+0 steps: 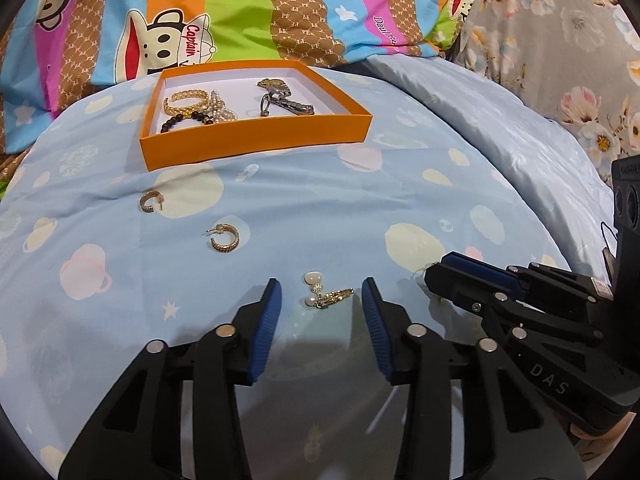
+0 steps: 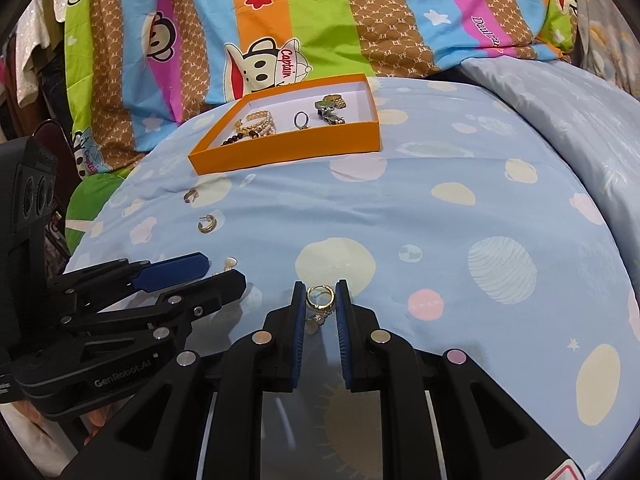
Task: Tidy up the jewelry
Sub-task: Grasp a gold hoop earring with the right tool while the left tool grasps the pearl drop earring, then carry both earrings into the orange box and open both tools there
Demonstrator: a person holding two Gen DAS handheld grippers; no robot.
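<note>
- A gold hoop earring with a small dangling charm (image 2: 319,300) stands between the blue ribbed pads of the right claw (image 2: 319,294), which is clenched on it, over the pale blue bed quilt printed with planets and stars (image 2: 400,216), near the quilt's front edge.
- A pearl-and-gold drop earring (image 1: 324,292) lies on the quilt between the fingers of the left claw (image 1: 322,296); the pads stand apart from it on both sides, so that claw is released (nothing gripped).
- The two claws sit side by side, the right one's tips just beside the pearl earring in the left wrist view.
- Two chunky gold half-hoop earrings lie loose on the quilt farther back: one (image 1: 225,237) nearer the claws, the other (image 1: 150,201) toward the left edge and close to the box.
- A shallow orange cardboard box with a white inside (image 1: 256,142) rests on the quilt toward its back edge; it holds a gold chain-link bangle (image 1: 186,102), a dark bead bracelet (image 1: 180,120), a pearl strand (image 1: 222,110), a silver ring (image 1: 266,102) and a grey metal watch band (image 1: 286,94).
- Behind the box lies a striped cartoon-monkey bedsheet (image 1: 240,12).
</note>
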